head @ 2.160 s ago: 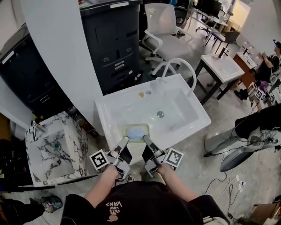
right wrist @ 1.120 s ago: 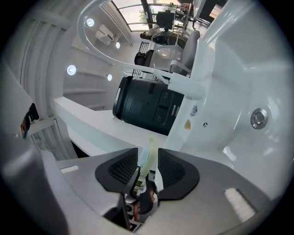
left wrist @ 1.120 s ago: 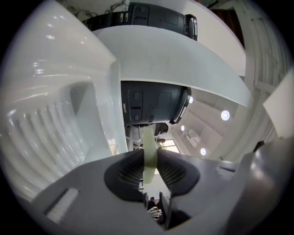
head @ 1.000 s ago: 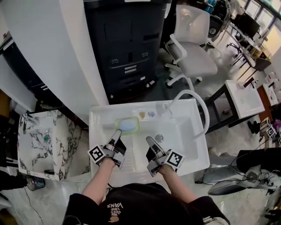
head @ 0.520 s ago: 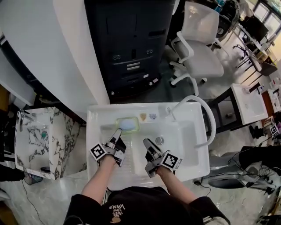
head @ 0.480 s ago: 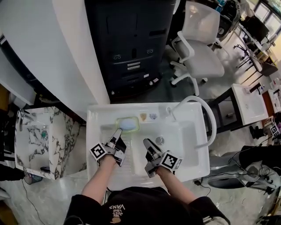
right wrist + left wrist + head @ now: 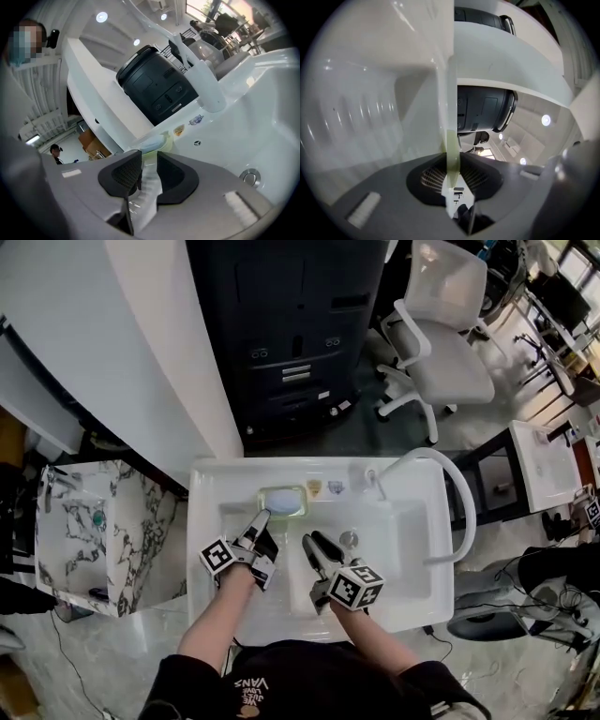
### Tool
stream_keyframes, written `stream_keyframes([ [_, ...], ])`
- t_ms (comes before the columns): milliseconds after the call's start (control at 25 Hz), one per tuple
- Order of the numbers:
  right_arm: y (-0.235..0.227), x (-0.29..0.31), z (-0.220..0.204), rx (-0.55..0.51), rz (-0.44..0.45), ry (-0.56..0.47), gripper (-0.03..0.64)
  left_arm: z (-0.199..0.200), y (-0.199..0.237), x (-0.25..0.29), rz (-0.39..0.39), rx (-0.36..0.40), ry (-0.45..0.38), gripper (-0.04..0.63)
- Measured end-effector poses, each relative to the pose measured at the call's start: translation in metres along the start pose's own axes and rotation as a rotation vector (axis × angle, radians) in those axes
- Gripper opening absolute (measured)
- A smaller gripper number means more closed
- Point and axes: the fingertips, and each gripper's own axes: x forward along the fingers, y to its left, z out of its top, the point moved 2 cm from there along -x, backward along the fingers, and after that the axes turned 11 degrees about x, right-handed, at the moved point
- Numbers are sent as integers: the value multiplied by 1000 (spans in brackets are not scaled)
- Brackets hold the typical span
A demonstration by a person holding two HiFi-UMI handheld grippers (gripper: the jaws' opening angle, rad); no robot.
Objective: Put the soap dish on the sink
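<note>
- Grey right tool [image 7: 313,541], nearest me over the basin, has its jaws slightly apart with nothing between them.
- Left tool [image 7: 262,518] is clenched on the near rim of the pale green soap dish [image 7: 282,501], which lies just beyond its tips.
- The dish is at the back ledge of the white sink [image 7: 412,601], left of the faucet [image 7: 375,478].
- Its long axis runs side to side along that ledge.

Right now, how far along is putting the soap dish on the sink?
Done: the soap dish looks set on the back ledge of the sink. In hand: the left gripper grips its edge. Left: release and withdraw. The right gripper is empty.
</note>
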Motion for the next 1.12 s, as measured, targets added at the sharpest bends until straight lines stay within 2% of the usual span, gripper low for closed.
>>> stream_keyframes([
  [80, 2, 5, -2, -46, -4, -2, 36, 0, 2, 1, 8, -10, -8, 124],
  [200, 1, 15, -3, -105, -10, 4, 4, 1, 6, 4, 28, 5, -14, 124],
  [400, 1, 36, -13, -170, -16, 35, 3, 6, 6, 9, 42, 22, -19, 126],
  [800, -2, 71, -23, -204, -17, 85, 3, 6, 5, 20, 38, 27, 16, 126],
  [880, -3, 75, -19, -206, -17, 85, 3, 6, 4, 20, 43, 5, 12, 126],
  [1120, -4, 80, -17, -164, -25, 61, 3, 8, 4, 20, 30, 19, 16, 126],
])
